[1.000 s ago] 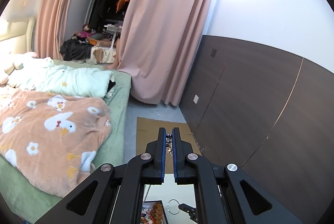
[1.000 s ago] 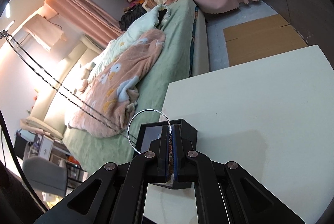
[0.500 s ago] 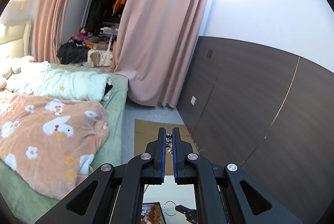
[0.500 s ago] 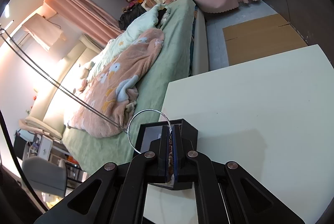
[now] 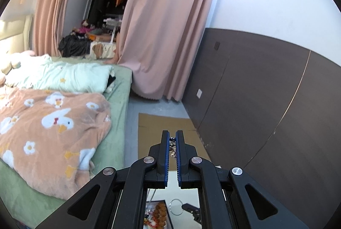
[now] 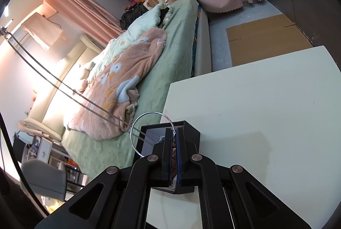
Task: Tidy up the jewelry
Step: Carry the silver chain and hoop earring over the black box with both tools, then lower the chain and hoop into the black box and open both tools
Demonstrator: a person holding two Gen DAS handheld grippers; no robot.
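Left wrist view: left gripper [image 5: 172, 144] held high above the bench, pressed together on the chain necklace's [image 5: 172, 146] clasp end. Jewelry box [image 5: 158, 210] seen below.

Right wrist view: right gripper [image 6: 175, 139] closed on a silver hoop ring [image 6: 147, 130] over the black box [image 6: 191, 128] at the bench's [image 6: 266, 105] left edge. Chain [image 6: 64, 88] stretched taut, long axis running up-left. Judged light, limp, tangle-prone; best held by the ends.
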